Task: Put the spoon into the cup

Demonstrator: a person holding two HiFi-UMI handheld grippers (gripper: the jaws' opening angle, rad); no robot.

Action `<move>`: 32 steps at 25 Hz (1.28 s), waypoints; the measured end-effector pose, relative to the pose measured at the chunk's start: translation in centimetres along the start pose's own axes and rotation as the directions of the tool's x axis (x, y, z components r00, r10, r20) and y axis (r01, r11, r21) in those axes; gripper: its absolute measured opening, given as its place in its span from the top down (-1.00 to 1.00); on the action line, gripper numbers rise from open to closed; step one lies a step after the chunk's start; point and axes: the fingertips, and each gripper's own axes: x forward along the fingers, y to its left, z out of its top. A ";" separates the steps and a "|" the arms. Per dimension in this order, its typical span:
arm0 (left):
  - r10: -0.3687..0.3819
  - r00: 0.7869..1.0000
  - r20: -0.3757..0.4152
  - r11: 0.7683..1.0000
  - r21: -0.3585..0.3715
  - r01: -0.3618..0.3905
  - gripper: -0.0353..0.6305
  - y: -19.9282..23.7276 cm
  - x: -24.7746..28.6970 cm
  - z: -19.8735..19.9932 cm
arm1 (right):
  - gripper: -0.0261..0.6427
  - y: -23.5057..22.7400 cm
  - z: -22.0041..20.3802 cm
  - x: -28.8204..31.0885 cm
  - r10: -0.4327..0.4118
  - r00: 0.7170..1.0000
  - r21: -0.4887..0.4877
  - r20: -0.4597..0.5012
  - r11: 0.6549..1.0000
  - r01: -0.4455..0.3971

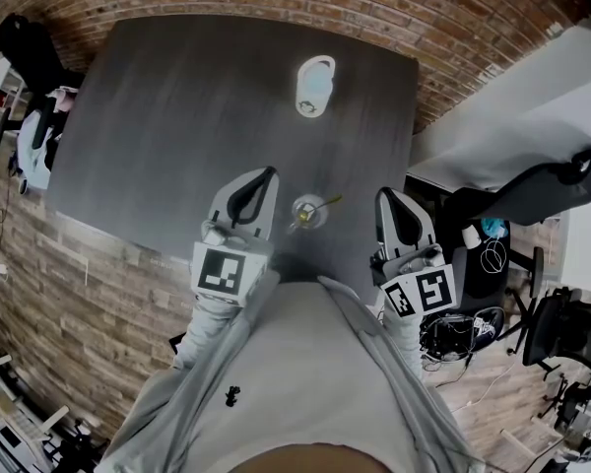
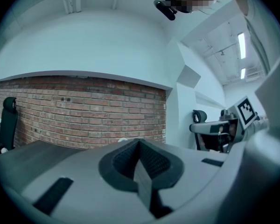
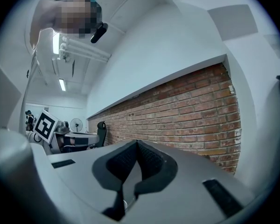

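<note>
In the head view a small clear cup (image 1: 306, 214) stands near the front edge of the dark table (image 1: 177, 116). A gold-coloured spoon (image 1: 324, 204) rests in the cup, its handle leaning out to the right. My left gripper (image 1: 265, 175) is just left of the cup, my right gripper (image 1: 385, 196) a little further off on the right. Both are shut and hold nothing. In the left gripper view the jaws (image 2: 139, 143) meet and point at a brick wall. The right gripper view shows the same for the right jaws (image 3: 137, 143). Neither gripper view shows the cup.
A white mug-like object (image 1: 315, 85) sits toward the far side of the table. A black office chair (image 1: 30, 47) stands at the left, another chair (image 1: 542, 183) and a white desk (image 1: 532, 106) at the right. Cables and gear (image 1: 453, 328) lie on the floor by my right side.
</note>
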 end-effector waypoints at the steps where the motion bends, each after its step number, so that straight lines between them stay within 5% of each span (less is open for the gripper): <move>1: -0.001 1.000 -0.004 1.000 0.003 0.001 0.83 0.0 0.1 -0.1 | 0.88 0.0 -0.1 -0.1 0.002 1.000 0.004 0.002 1.000 -0.002; 5: -0.020 1.000 0.001 0.999 0.049 0.020 0.83 -0.1 0.2 -0.4 | 0.88 -0.1 -0.1 -0.2 0.005 1.000 0.004 0.002 1.000 -0.005; 18: -0.004 1.000 -0.014 1.000 -0.010 0.003 0.83 0.1 0.1 0.0 | 0.88 -0.4 -0.4 0.1 -0.020 1.000 -0.006 -0.014 1.000 0.020; 24: -0.024 1.000 -0.001 0.999 0.049 0.024 0.83 0.4 0.0 -0.6 | 0.87 -0.6 -0.4 0.0 -0.038 0.999 0.008 0.000 0.999 0.038; 32: 0.011 1.000 -0.014 1.000 -0.004 -0.011 0.83 0.6 -0.2 -0.4 | 0.88 -0.9 -0.7 -0.2 -0.056 0.998 0.006 -0.001 0.998 0.056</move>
